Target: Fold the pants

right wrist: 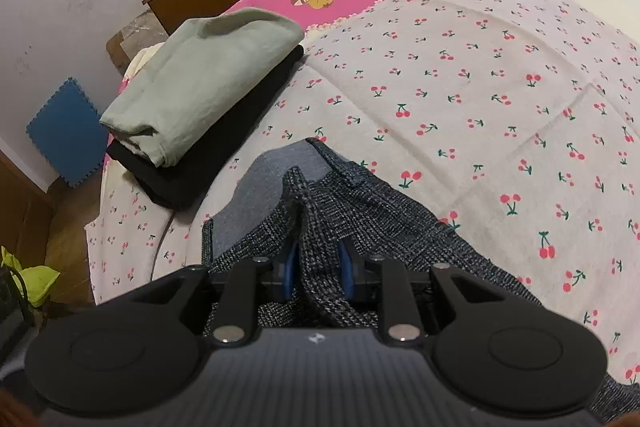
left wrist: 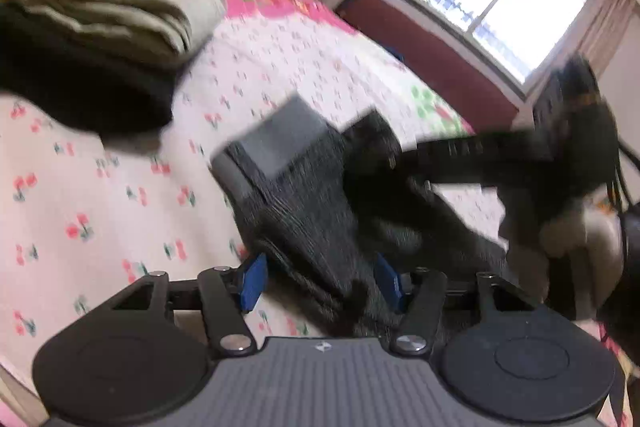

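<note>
Grey tweed pants (right wrist: 360,211) bunch between my right gripper (right wrist: 319,267), pinched; my left gripper (left wrist: 320,287) clamps a fold. Either thick, uneven fold could slip free onto the cherry-print quilt (right wrist: 480,87).

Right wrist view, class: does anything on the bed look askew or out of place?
Yes. The grey tweed pants lie bunched and twisted, with the plain lining turned outward, while the right tool pinches a fold. By contrast, the folded green garment sits tidily on a folded black garment.
</note>
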Available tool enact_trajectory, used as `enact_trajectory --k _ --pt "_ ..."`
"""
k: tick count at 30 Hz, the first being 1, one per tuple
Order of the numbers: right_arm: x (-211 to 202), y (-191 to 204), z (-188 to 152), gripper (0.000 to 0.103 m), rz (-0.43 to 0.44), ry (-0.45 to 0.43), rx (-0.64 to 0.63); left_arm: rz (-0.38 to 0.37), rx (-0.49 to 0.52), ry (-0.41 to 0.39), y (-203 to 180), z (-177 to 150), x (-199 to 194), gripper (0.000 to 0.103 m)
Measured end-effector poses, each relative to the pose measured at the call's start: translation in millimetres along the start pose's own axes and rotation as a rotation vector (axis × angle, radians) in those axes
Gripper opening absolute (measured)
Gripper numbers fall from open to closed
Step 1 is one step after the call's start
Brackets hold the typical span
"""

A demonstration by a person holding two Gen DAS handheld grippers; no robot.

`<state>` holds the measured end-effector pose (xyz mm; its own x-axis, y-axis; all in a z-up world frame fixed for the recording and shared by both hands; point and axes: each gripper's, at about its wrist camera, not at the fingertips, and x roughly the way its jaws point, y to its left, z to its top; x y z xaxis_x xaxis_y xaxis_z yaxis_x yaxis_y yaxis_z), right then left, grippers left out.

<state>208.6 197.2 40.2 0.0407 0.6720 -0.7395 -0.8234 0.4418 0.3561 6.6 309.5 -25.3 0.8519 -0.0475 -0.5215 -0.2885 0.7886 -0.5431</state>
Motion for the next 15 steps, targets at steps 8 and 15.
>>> enact_trajectory --k 8,15 --pt "0.0 -4.4 -3.8 0.025 0.014 -0.017 0.029 -0.004 -0.001 0.017 -1.7 3.6 6.1 0.069" --pt "0.0 -7.6 -5.4 0.026 0.024 -0.025 0.054 -0.093 -0.019 -0.001 -5.2 -5.1 -7.1 0.069"
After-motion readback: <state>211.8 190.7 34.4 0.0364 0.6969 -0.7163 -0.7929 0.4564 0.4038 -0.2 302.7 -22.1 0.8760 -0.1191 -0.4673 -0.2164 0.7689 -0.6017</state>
